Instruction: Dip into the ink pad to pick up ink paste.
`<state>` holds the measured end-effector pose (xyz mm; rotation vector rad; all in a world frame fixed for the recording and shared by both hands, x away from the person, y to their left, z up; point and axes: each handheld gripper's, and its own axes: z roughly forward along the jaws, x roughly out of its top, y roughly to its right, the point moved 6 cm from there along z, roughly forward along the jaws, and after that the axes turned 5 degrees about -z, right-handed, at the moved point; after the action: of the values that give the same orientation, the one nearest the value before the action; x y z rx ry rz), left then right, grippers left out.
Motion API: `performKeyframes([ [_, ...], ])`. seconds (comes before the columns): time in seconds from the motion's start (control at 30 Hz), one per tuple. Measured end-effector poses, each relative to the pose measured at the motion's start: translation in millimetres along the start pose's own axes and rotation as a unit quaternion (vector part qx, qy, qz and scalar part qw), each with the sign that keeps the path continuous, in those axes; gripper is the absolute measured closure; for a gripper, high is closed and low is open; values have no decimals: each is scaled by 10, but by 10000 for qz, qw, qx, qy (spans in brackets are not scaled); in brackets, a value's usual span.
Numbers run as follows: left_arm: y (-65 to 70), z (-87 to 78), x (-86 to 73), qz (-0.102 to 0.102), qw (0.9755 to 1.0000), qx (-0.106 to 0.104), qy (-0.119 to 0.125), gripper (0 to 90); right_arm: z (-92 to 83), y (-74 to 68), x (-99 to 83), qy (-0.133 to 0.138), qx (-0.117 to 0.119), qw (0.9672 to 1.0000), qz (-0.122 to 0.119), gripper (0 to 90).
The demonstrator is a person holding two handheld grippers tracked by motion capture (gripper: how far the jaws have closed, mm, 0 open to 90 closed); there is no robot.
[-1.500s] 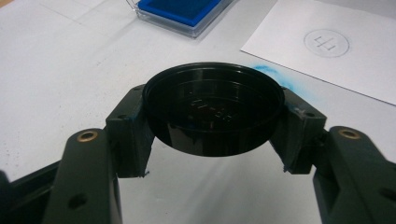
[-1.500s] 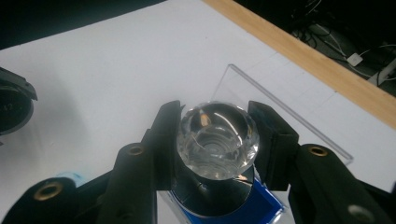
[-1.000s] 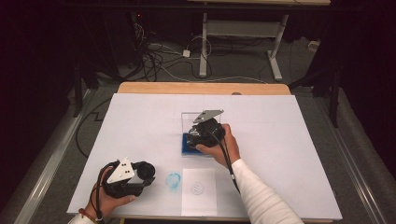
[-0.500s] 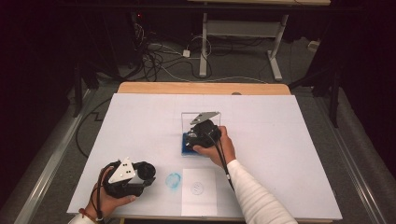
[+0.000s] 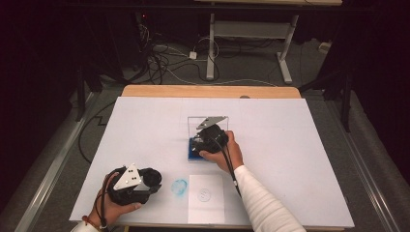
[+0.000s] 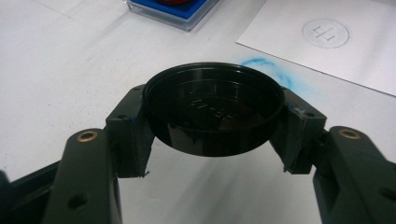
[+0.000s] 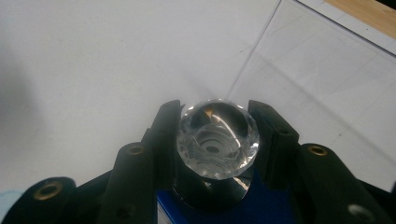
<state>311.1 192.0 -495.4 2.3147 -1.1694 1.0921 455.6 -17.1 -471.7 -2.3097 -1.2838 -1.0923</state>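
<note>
Near the front left corner of the table (image 5: 145, 121), the left gripper (image 5: 153, 180) was held low in a hand (image 5: 116, 205), pointing toward the right. Its jaws were pinched on a round black lid (image 6: 214, 112), gripped by its rim on both sides and seen hollow side up (raised lettering could be made out inside it, too dim to read). Just beyond the lid, a smudge of blue (image 5: 180, 186) was seen on the white surface, and right beside that, close to the front edge, a sheet of paper (image 5: 206, 198) bearing a faint round stamp was laid flat.

Further right, near the middle of the table, a blue pad (image 5: 193, 153) was found resting in a clear case (image 5: 199, 122) whose lid stood upright behind it. The right gripper (image 7: 215, 140) was held over this pad by a hand (image 5: 227, 153) in a white sleeve. Its jaws were pressed against a clear faceted knob (image 7: 217, 140), one on each side, and the dark body below the knob (image 7: 210, 192) was seen standing on the blue pad. Whether the body actually touched the pad could not be told.
</note>
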Motion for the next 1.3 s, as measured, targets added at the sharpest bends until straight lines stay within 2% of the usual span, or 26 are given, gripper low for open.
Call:
performKeyframes([
  [0.13,10,-15,11,11,10000,13,55,369,7,-23,2,-53,-153,9999,-59,573],
  [0.43,25,-3,11,15,10000,-28,33,369,10,-42,-16,2,-236,9997,57,571],
  [0.5,25,-1,11,14,10000,-20,28,369,11,-46,-21,35,-233,9997,109,571],
  [0.73,37,2,11,48,10000,-42,5,369,23,-32,-22,-11,-202,9998,44,569],
  [0.8,35,3,12,21,10000,-46,22,369,28,-15,-27,31,-138,9998,101,569],
  [1.3,31,-7,18,52,9999,-86,11,369,-8,12,0,-145,-49,9998,131,571],
])
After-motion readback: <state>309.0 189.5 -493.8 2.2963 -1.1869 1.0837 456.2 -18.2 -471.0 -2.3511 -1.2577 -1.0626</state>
